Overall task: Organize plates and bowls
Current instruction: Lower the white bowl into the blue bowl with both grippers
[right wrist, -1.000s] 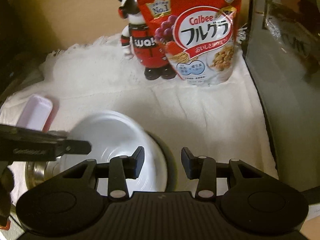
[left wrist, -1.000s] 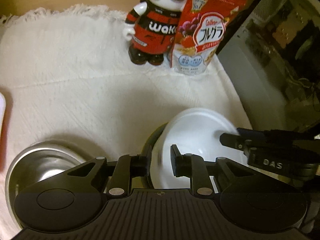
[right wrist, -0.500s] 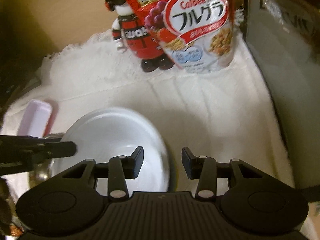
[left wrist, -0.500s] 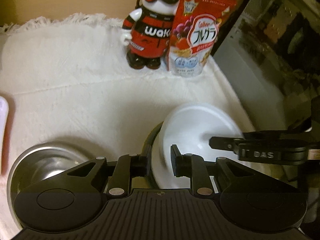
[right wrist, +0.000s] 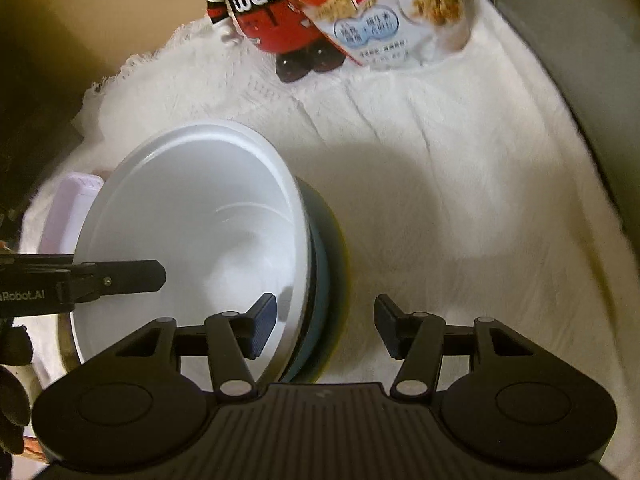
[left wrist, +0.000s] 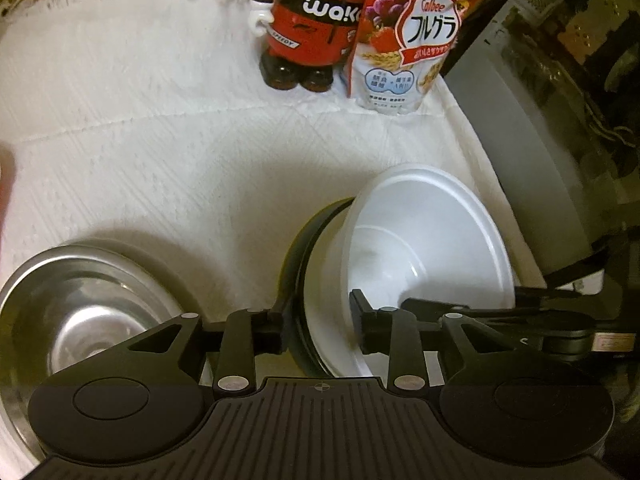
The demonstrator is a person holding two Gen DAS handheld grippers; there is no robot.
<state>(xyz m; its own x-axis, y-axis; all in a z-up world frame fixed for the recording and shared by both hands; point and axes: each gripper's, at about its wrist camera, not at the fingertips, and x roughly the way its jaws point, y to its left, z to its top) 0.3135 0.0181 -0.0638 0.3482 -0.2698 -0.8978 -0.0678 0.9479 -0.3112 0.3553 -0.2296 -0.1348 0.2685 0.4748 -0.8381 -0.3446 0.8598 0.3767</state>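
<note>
A white bowl (left wrist: 420, 240) (right wrist: 192, 220) sits in a stack of plates: a dark plate rim (left wrist: 298, 264) in the left wrist view, teal (right wrist: 320, 280) and yellow in the right wrist view. My left gripper (left wrist: 316, 328) straddles the bowl's near left rim, its jaws opening, and the pads look clear of the wall. At the opposite rim my right gripper (right wrist: 324, 326) is opening too, one finger inside the bowl and one outside the plates, neither pressing. Each gripper's fingers (left wrist: 440, 308) (right wrist: 120, 276) show in the other's view.
A steel bowl (left wrist: 80, 312) stands left of the stack on the white cloth (left wrist: 160, 140). A red figurine (left wrist: 308, 20) and a cereal bag (left wrist: 408, 40) stand at the back. A grey appliance (left wrist: 540, 120) walls off the right. A pale pink tray (right wrist: 68, 208) lies beyond the bowl.
Both grippers were closed on the white bowl's rim and now stand wider apart. The right gripper has come down, and the bowl has settled level onto the plates.
</note>
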